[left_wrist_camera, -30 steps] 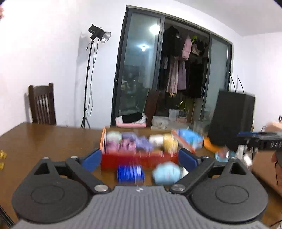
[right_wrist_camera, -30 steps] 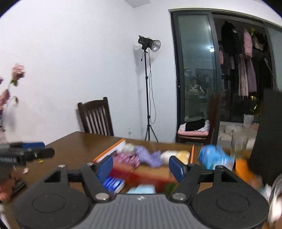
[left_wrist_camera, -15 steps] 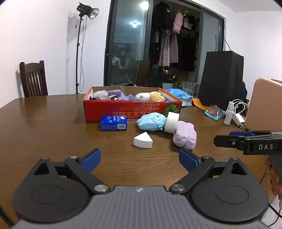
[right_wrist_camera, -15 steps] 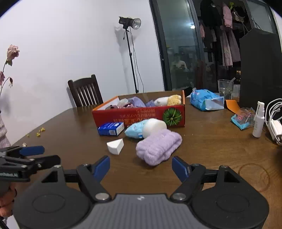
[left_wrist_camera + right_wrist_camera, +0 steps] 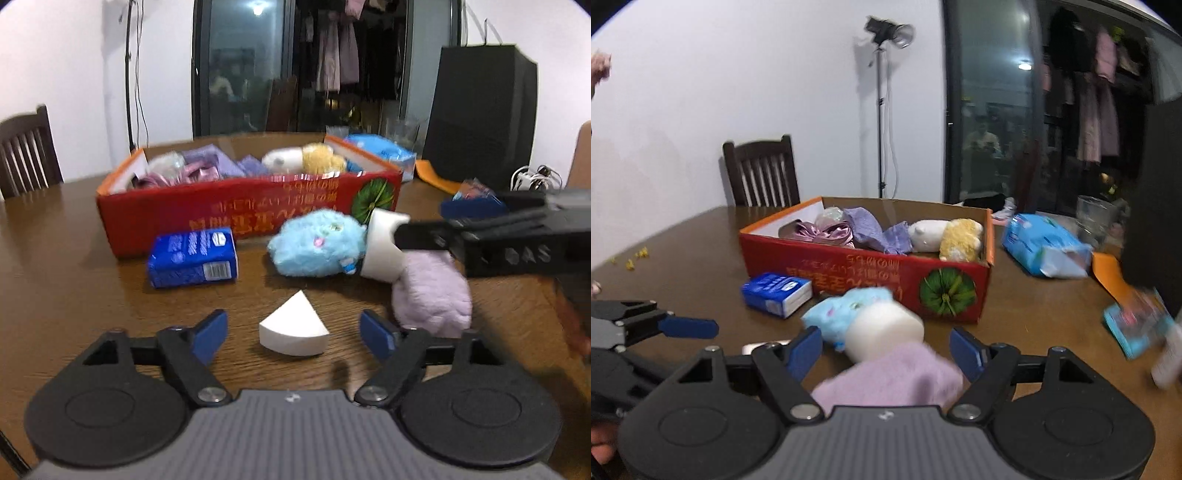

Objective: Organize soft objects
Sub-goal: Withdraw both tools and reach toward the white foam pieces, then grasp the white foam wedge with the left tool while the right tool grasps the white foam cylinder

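Both grippers lowered toward table since a second ago. Left gripper (image 5: 293,330) closing, wedge (image 5: 294,328) framed, ungripped. Right gripper (image 5: 886,345) agape over towel (image 5: 890,376). Pickups judged imminent.

Dark wooden chair (image 5: 761,170) behind the brown table (image 5: 683,254); studio lamp on a stand (image 5: 886,31) by the wall; black speaker-like box (image 5: 480,114); drinking glass (image 5: 1095,214) beyond.

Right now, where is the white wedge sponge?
In the left wrist view, the white wedge sponge lies on the table between the left claw's closing fingers, untouched, nearer than the blue plush.
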The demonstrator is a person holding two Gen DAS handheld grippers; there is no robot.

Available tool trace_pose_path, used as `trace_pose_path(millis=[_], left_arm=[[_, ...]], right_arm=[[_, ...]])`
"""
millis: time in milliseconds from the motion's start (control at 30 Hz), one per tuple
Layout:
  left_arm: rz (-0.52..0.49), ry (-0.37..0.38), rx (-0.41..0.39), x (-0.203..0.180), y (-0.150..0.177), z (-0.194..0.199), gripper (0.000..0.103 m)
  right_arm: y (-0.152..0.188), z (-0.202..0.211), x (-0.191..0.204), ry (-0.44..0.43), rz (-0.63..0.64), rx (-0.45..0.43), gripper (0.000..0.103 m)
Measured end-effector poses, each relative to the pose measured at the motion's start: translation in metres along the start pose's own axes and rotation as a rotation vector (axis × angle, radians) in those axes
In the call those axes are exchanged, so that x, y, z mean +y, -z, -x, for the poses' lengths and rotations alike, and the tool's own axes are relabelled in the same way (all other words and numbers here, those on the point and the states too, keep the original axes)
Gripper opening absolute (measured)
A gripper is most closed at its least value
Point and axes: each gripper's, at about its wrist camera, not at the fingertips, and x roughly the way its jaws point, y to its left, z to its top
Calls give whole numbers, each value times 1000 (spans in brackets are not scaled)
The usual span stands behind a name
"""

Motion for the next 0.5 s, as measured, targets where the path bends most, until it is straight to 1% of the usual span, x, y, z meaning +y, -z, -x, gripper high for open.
trace_pose_path(millis=[67, 100, 133, 167, 200, 333, 433, 500], left_arm=[[23, 28, 28, 4, 3, -10, 62], [28, 26, 21, 6, 4, -11, 53], [35, 38, 16, 7, 3, -11, 39], [50, 60, 17, 10, 3, -11, 39], [68, 72, 15, 13, 4, -11, 38], [99, 89, 13, 17, 2, -12, 35], [105, 88, 12, 17, 0, -11, 34], [105, 85, 9, 17, 0, -11, 33]], right_arm=[[-4, -20, -4, -27, 1, 12, 75], [-4, -29, -6, -42, -13, 23, 71], [-2, -36, -9, -57, -25, 35, 56], [2, -41, -12, -76, -54, 39, 50], [5, -41, -15, -85, -70, 22, 49], [8, -39, -24, -102, -126, 12, 42], [10, -38, -25, -97, -145, -2, 39], [9, -36, -26, -74, -155, -22, 39]])
